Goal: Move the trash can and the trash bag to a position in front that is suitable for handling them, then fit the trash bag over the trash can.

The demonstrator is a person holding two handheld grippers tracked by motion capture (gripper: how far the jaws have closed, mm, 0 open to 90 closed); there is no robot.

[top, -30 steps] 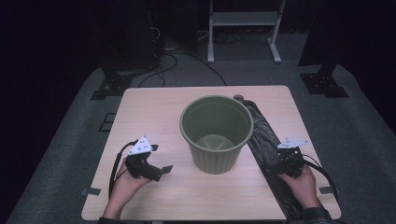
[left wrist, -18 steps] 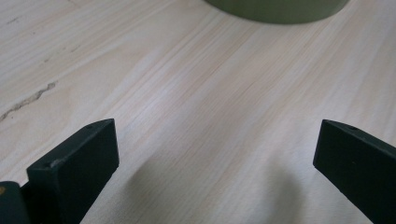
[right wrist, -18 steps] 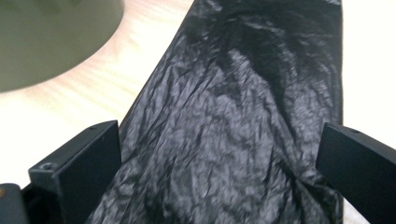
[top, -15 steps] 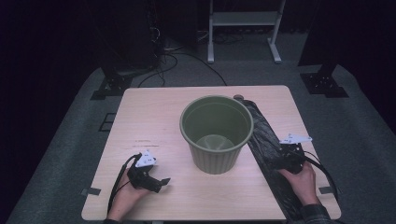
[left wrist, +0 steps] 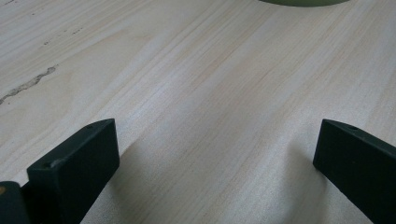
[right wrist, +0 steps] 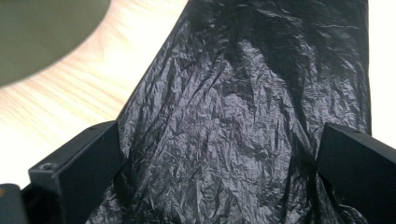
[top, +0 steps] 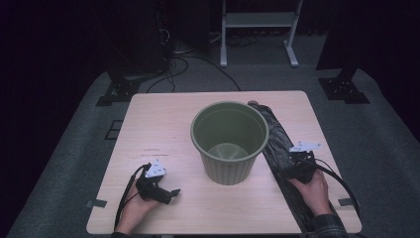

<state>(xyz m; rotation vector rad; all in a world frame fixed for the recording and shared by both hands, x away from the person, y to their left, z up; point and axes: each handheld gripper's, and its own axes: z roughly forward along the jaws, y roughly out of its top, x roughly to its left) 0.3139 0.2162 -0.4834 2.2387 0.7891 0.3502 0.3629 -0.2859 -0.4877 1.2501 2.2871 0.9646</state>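
Note:
An olive green bin [top: 229, 141] stands upright and empty in the middle of the wooden table [top: 163, 129]. A crumpled black plastic bag [top: 276, 144] lies flat along the table's right side, just right of the bin. My right gripper [top: 295, 159] rests low over the bag, open, and the bag [right wrist: 243, 116] spreads between its jaws. My left gripper [top: 168, 192] sits open near the front left of the table, jaws pointing right toward the bin. Bare wood [left wrist: 210, 107] lies between its jaws, and the bin's base [left wrist: 303, 2] shows at the top edge.
The bag runs from the far right of the table to its front edge. A metal stand [top: 257, 29], cables [top: 193, 54] and two floor brackets [top: 116, 91] sit on the grey floor behind the table.
My left gripper has drawn back toward the front edge and turned its jaws to the right. The right gripper has barely shifted over the bag.

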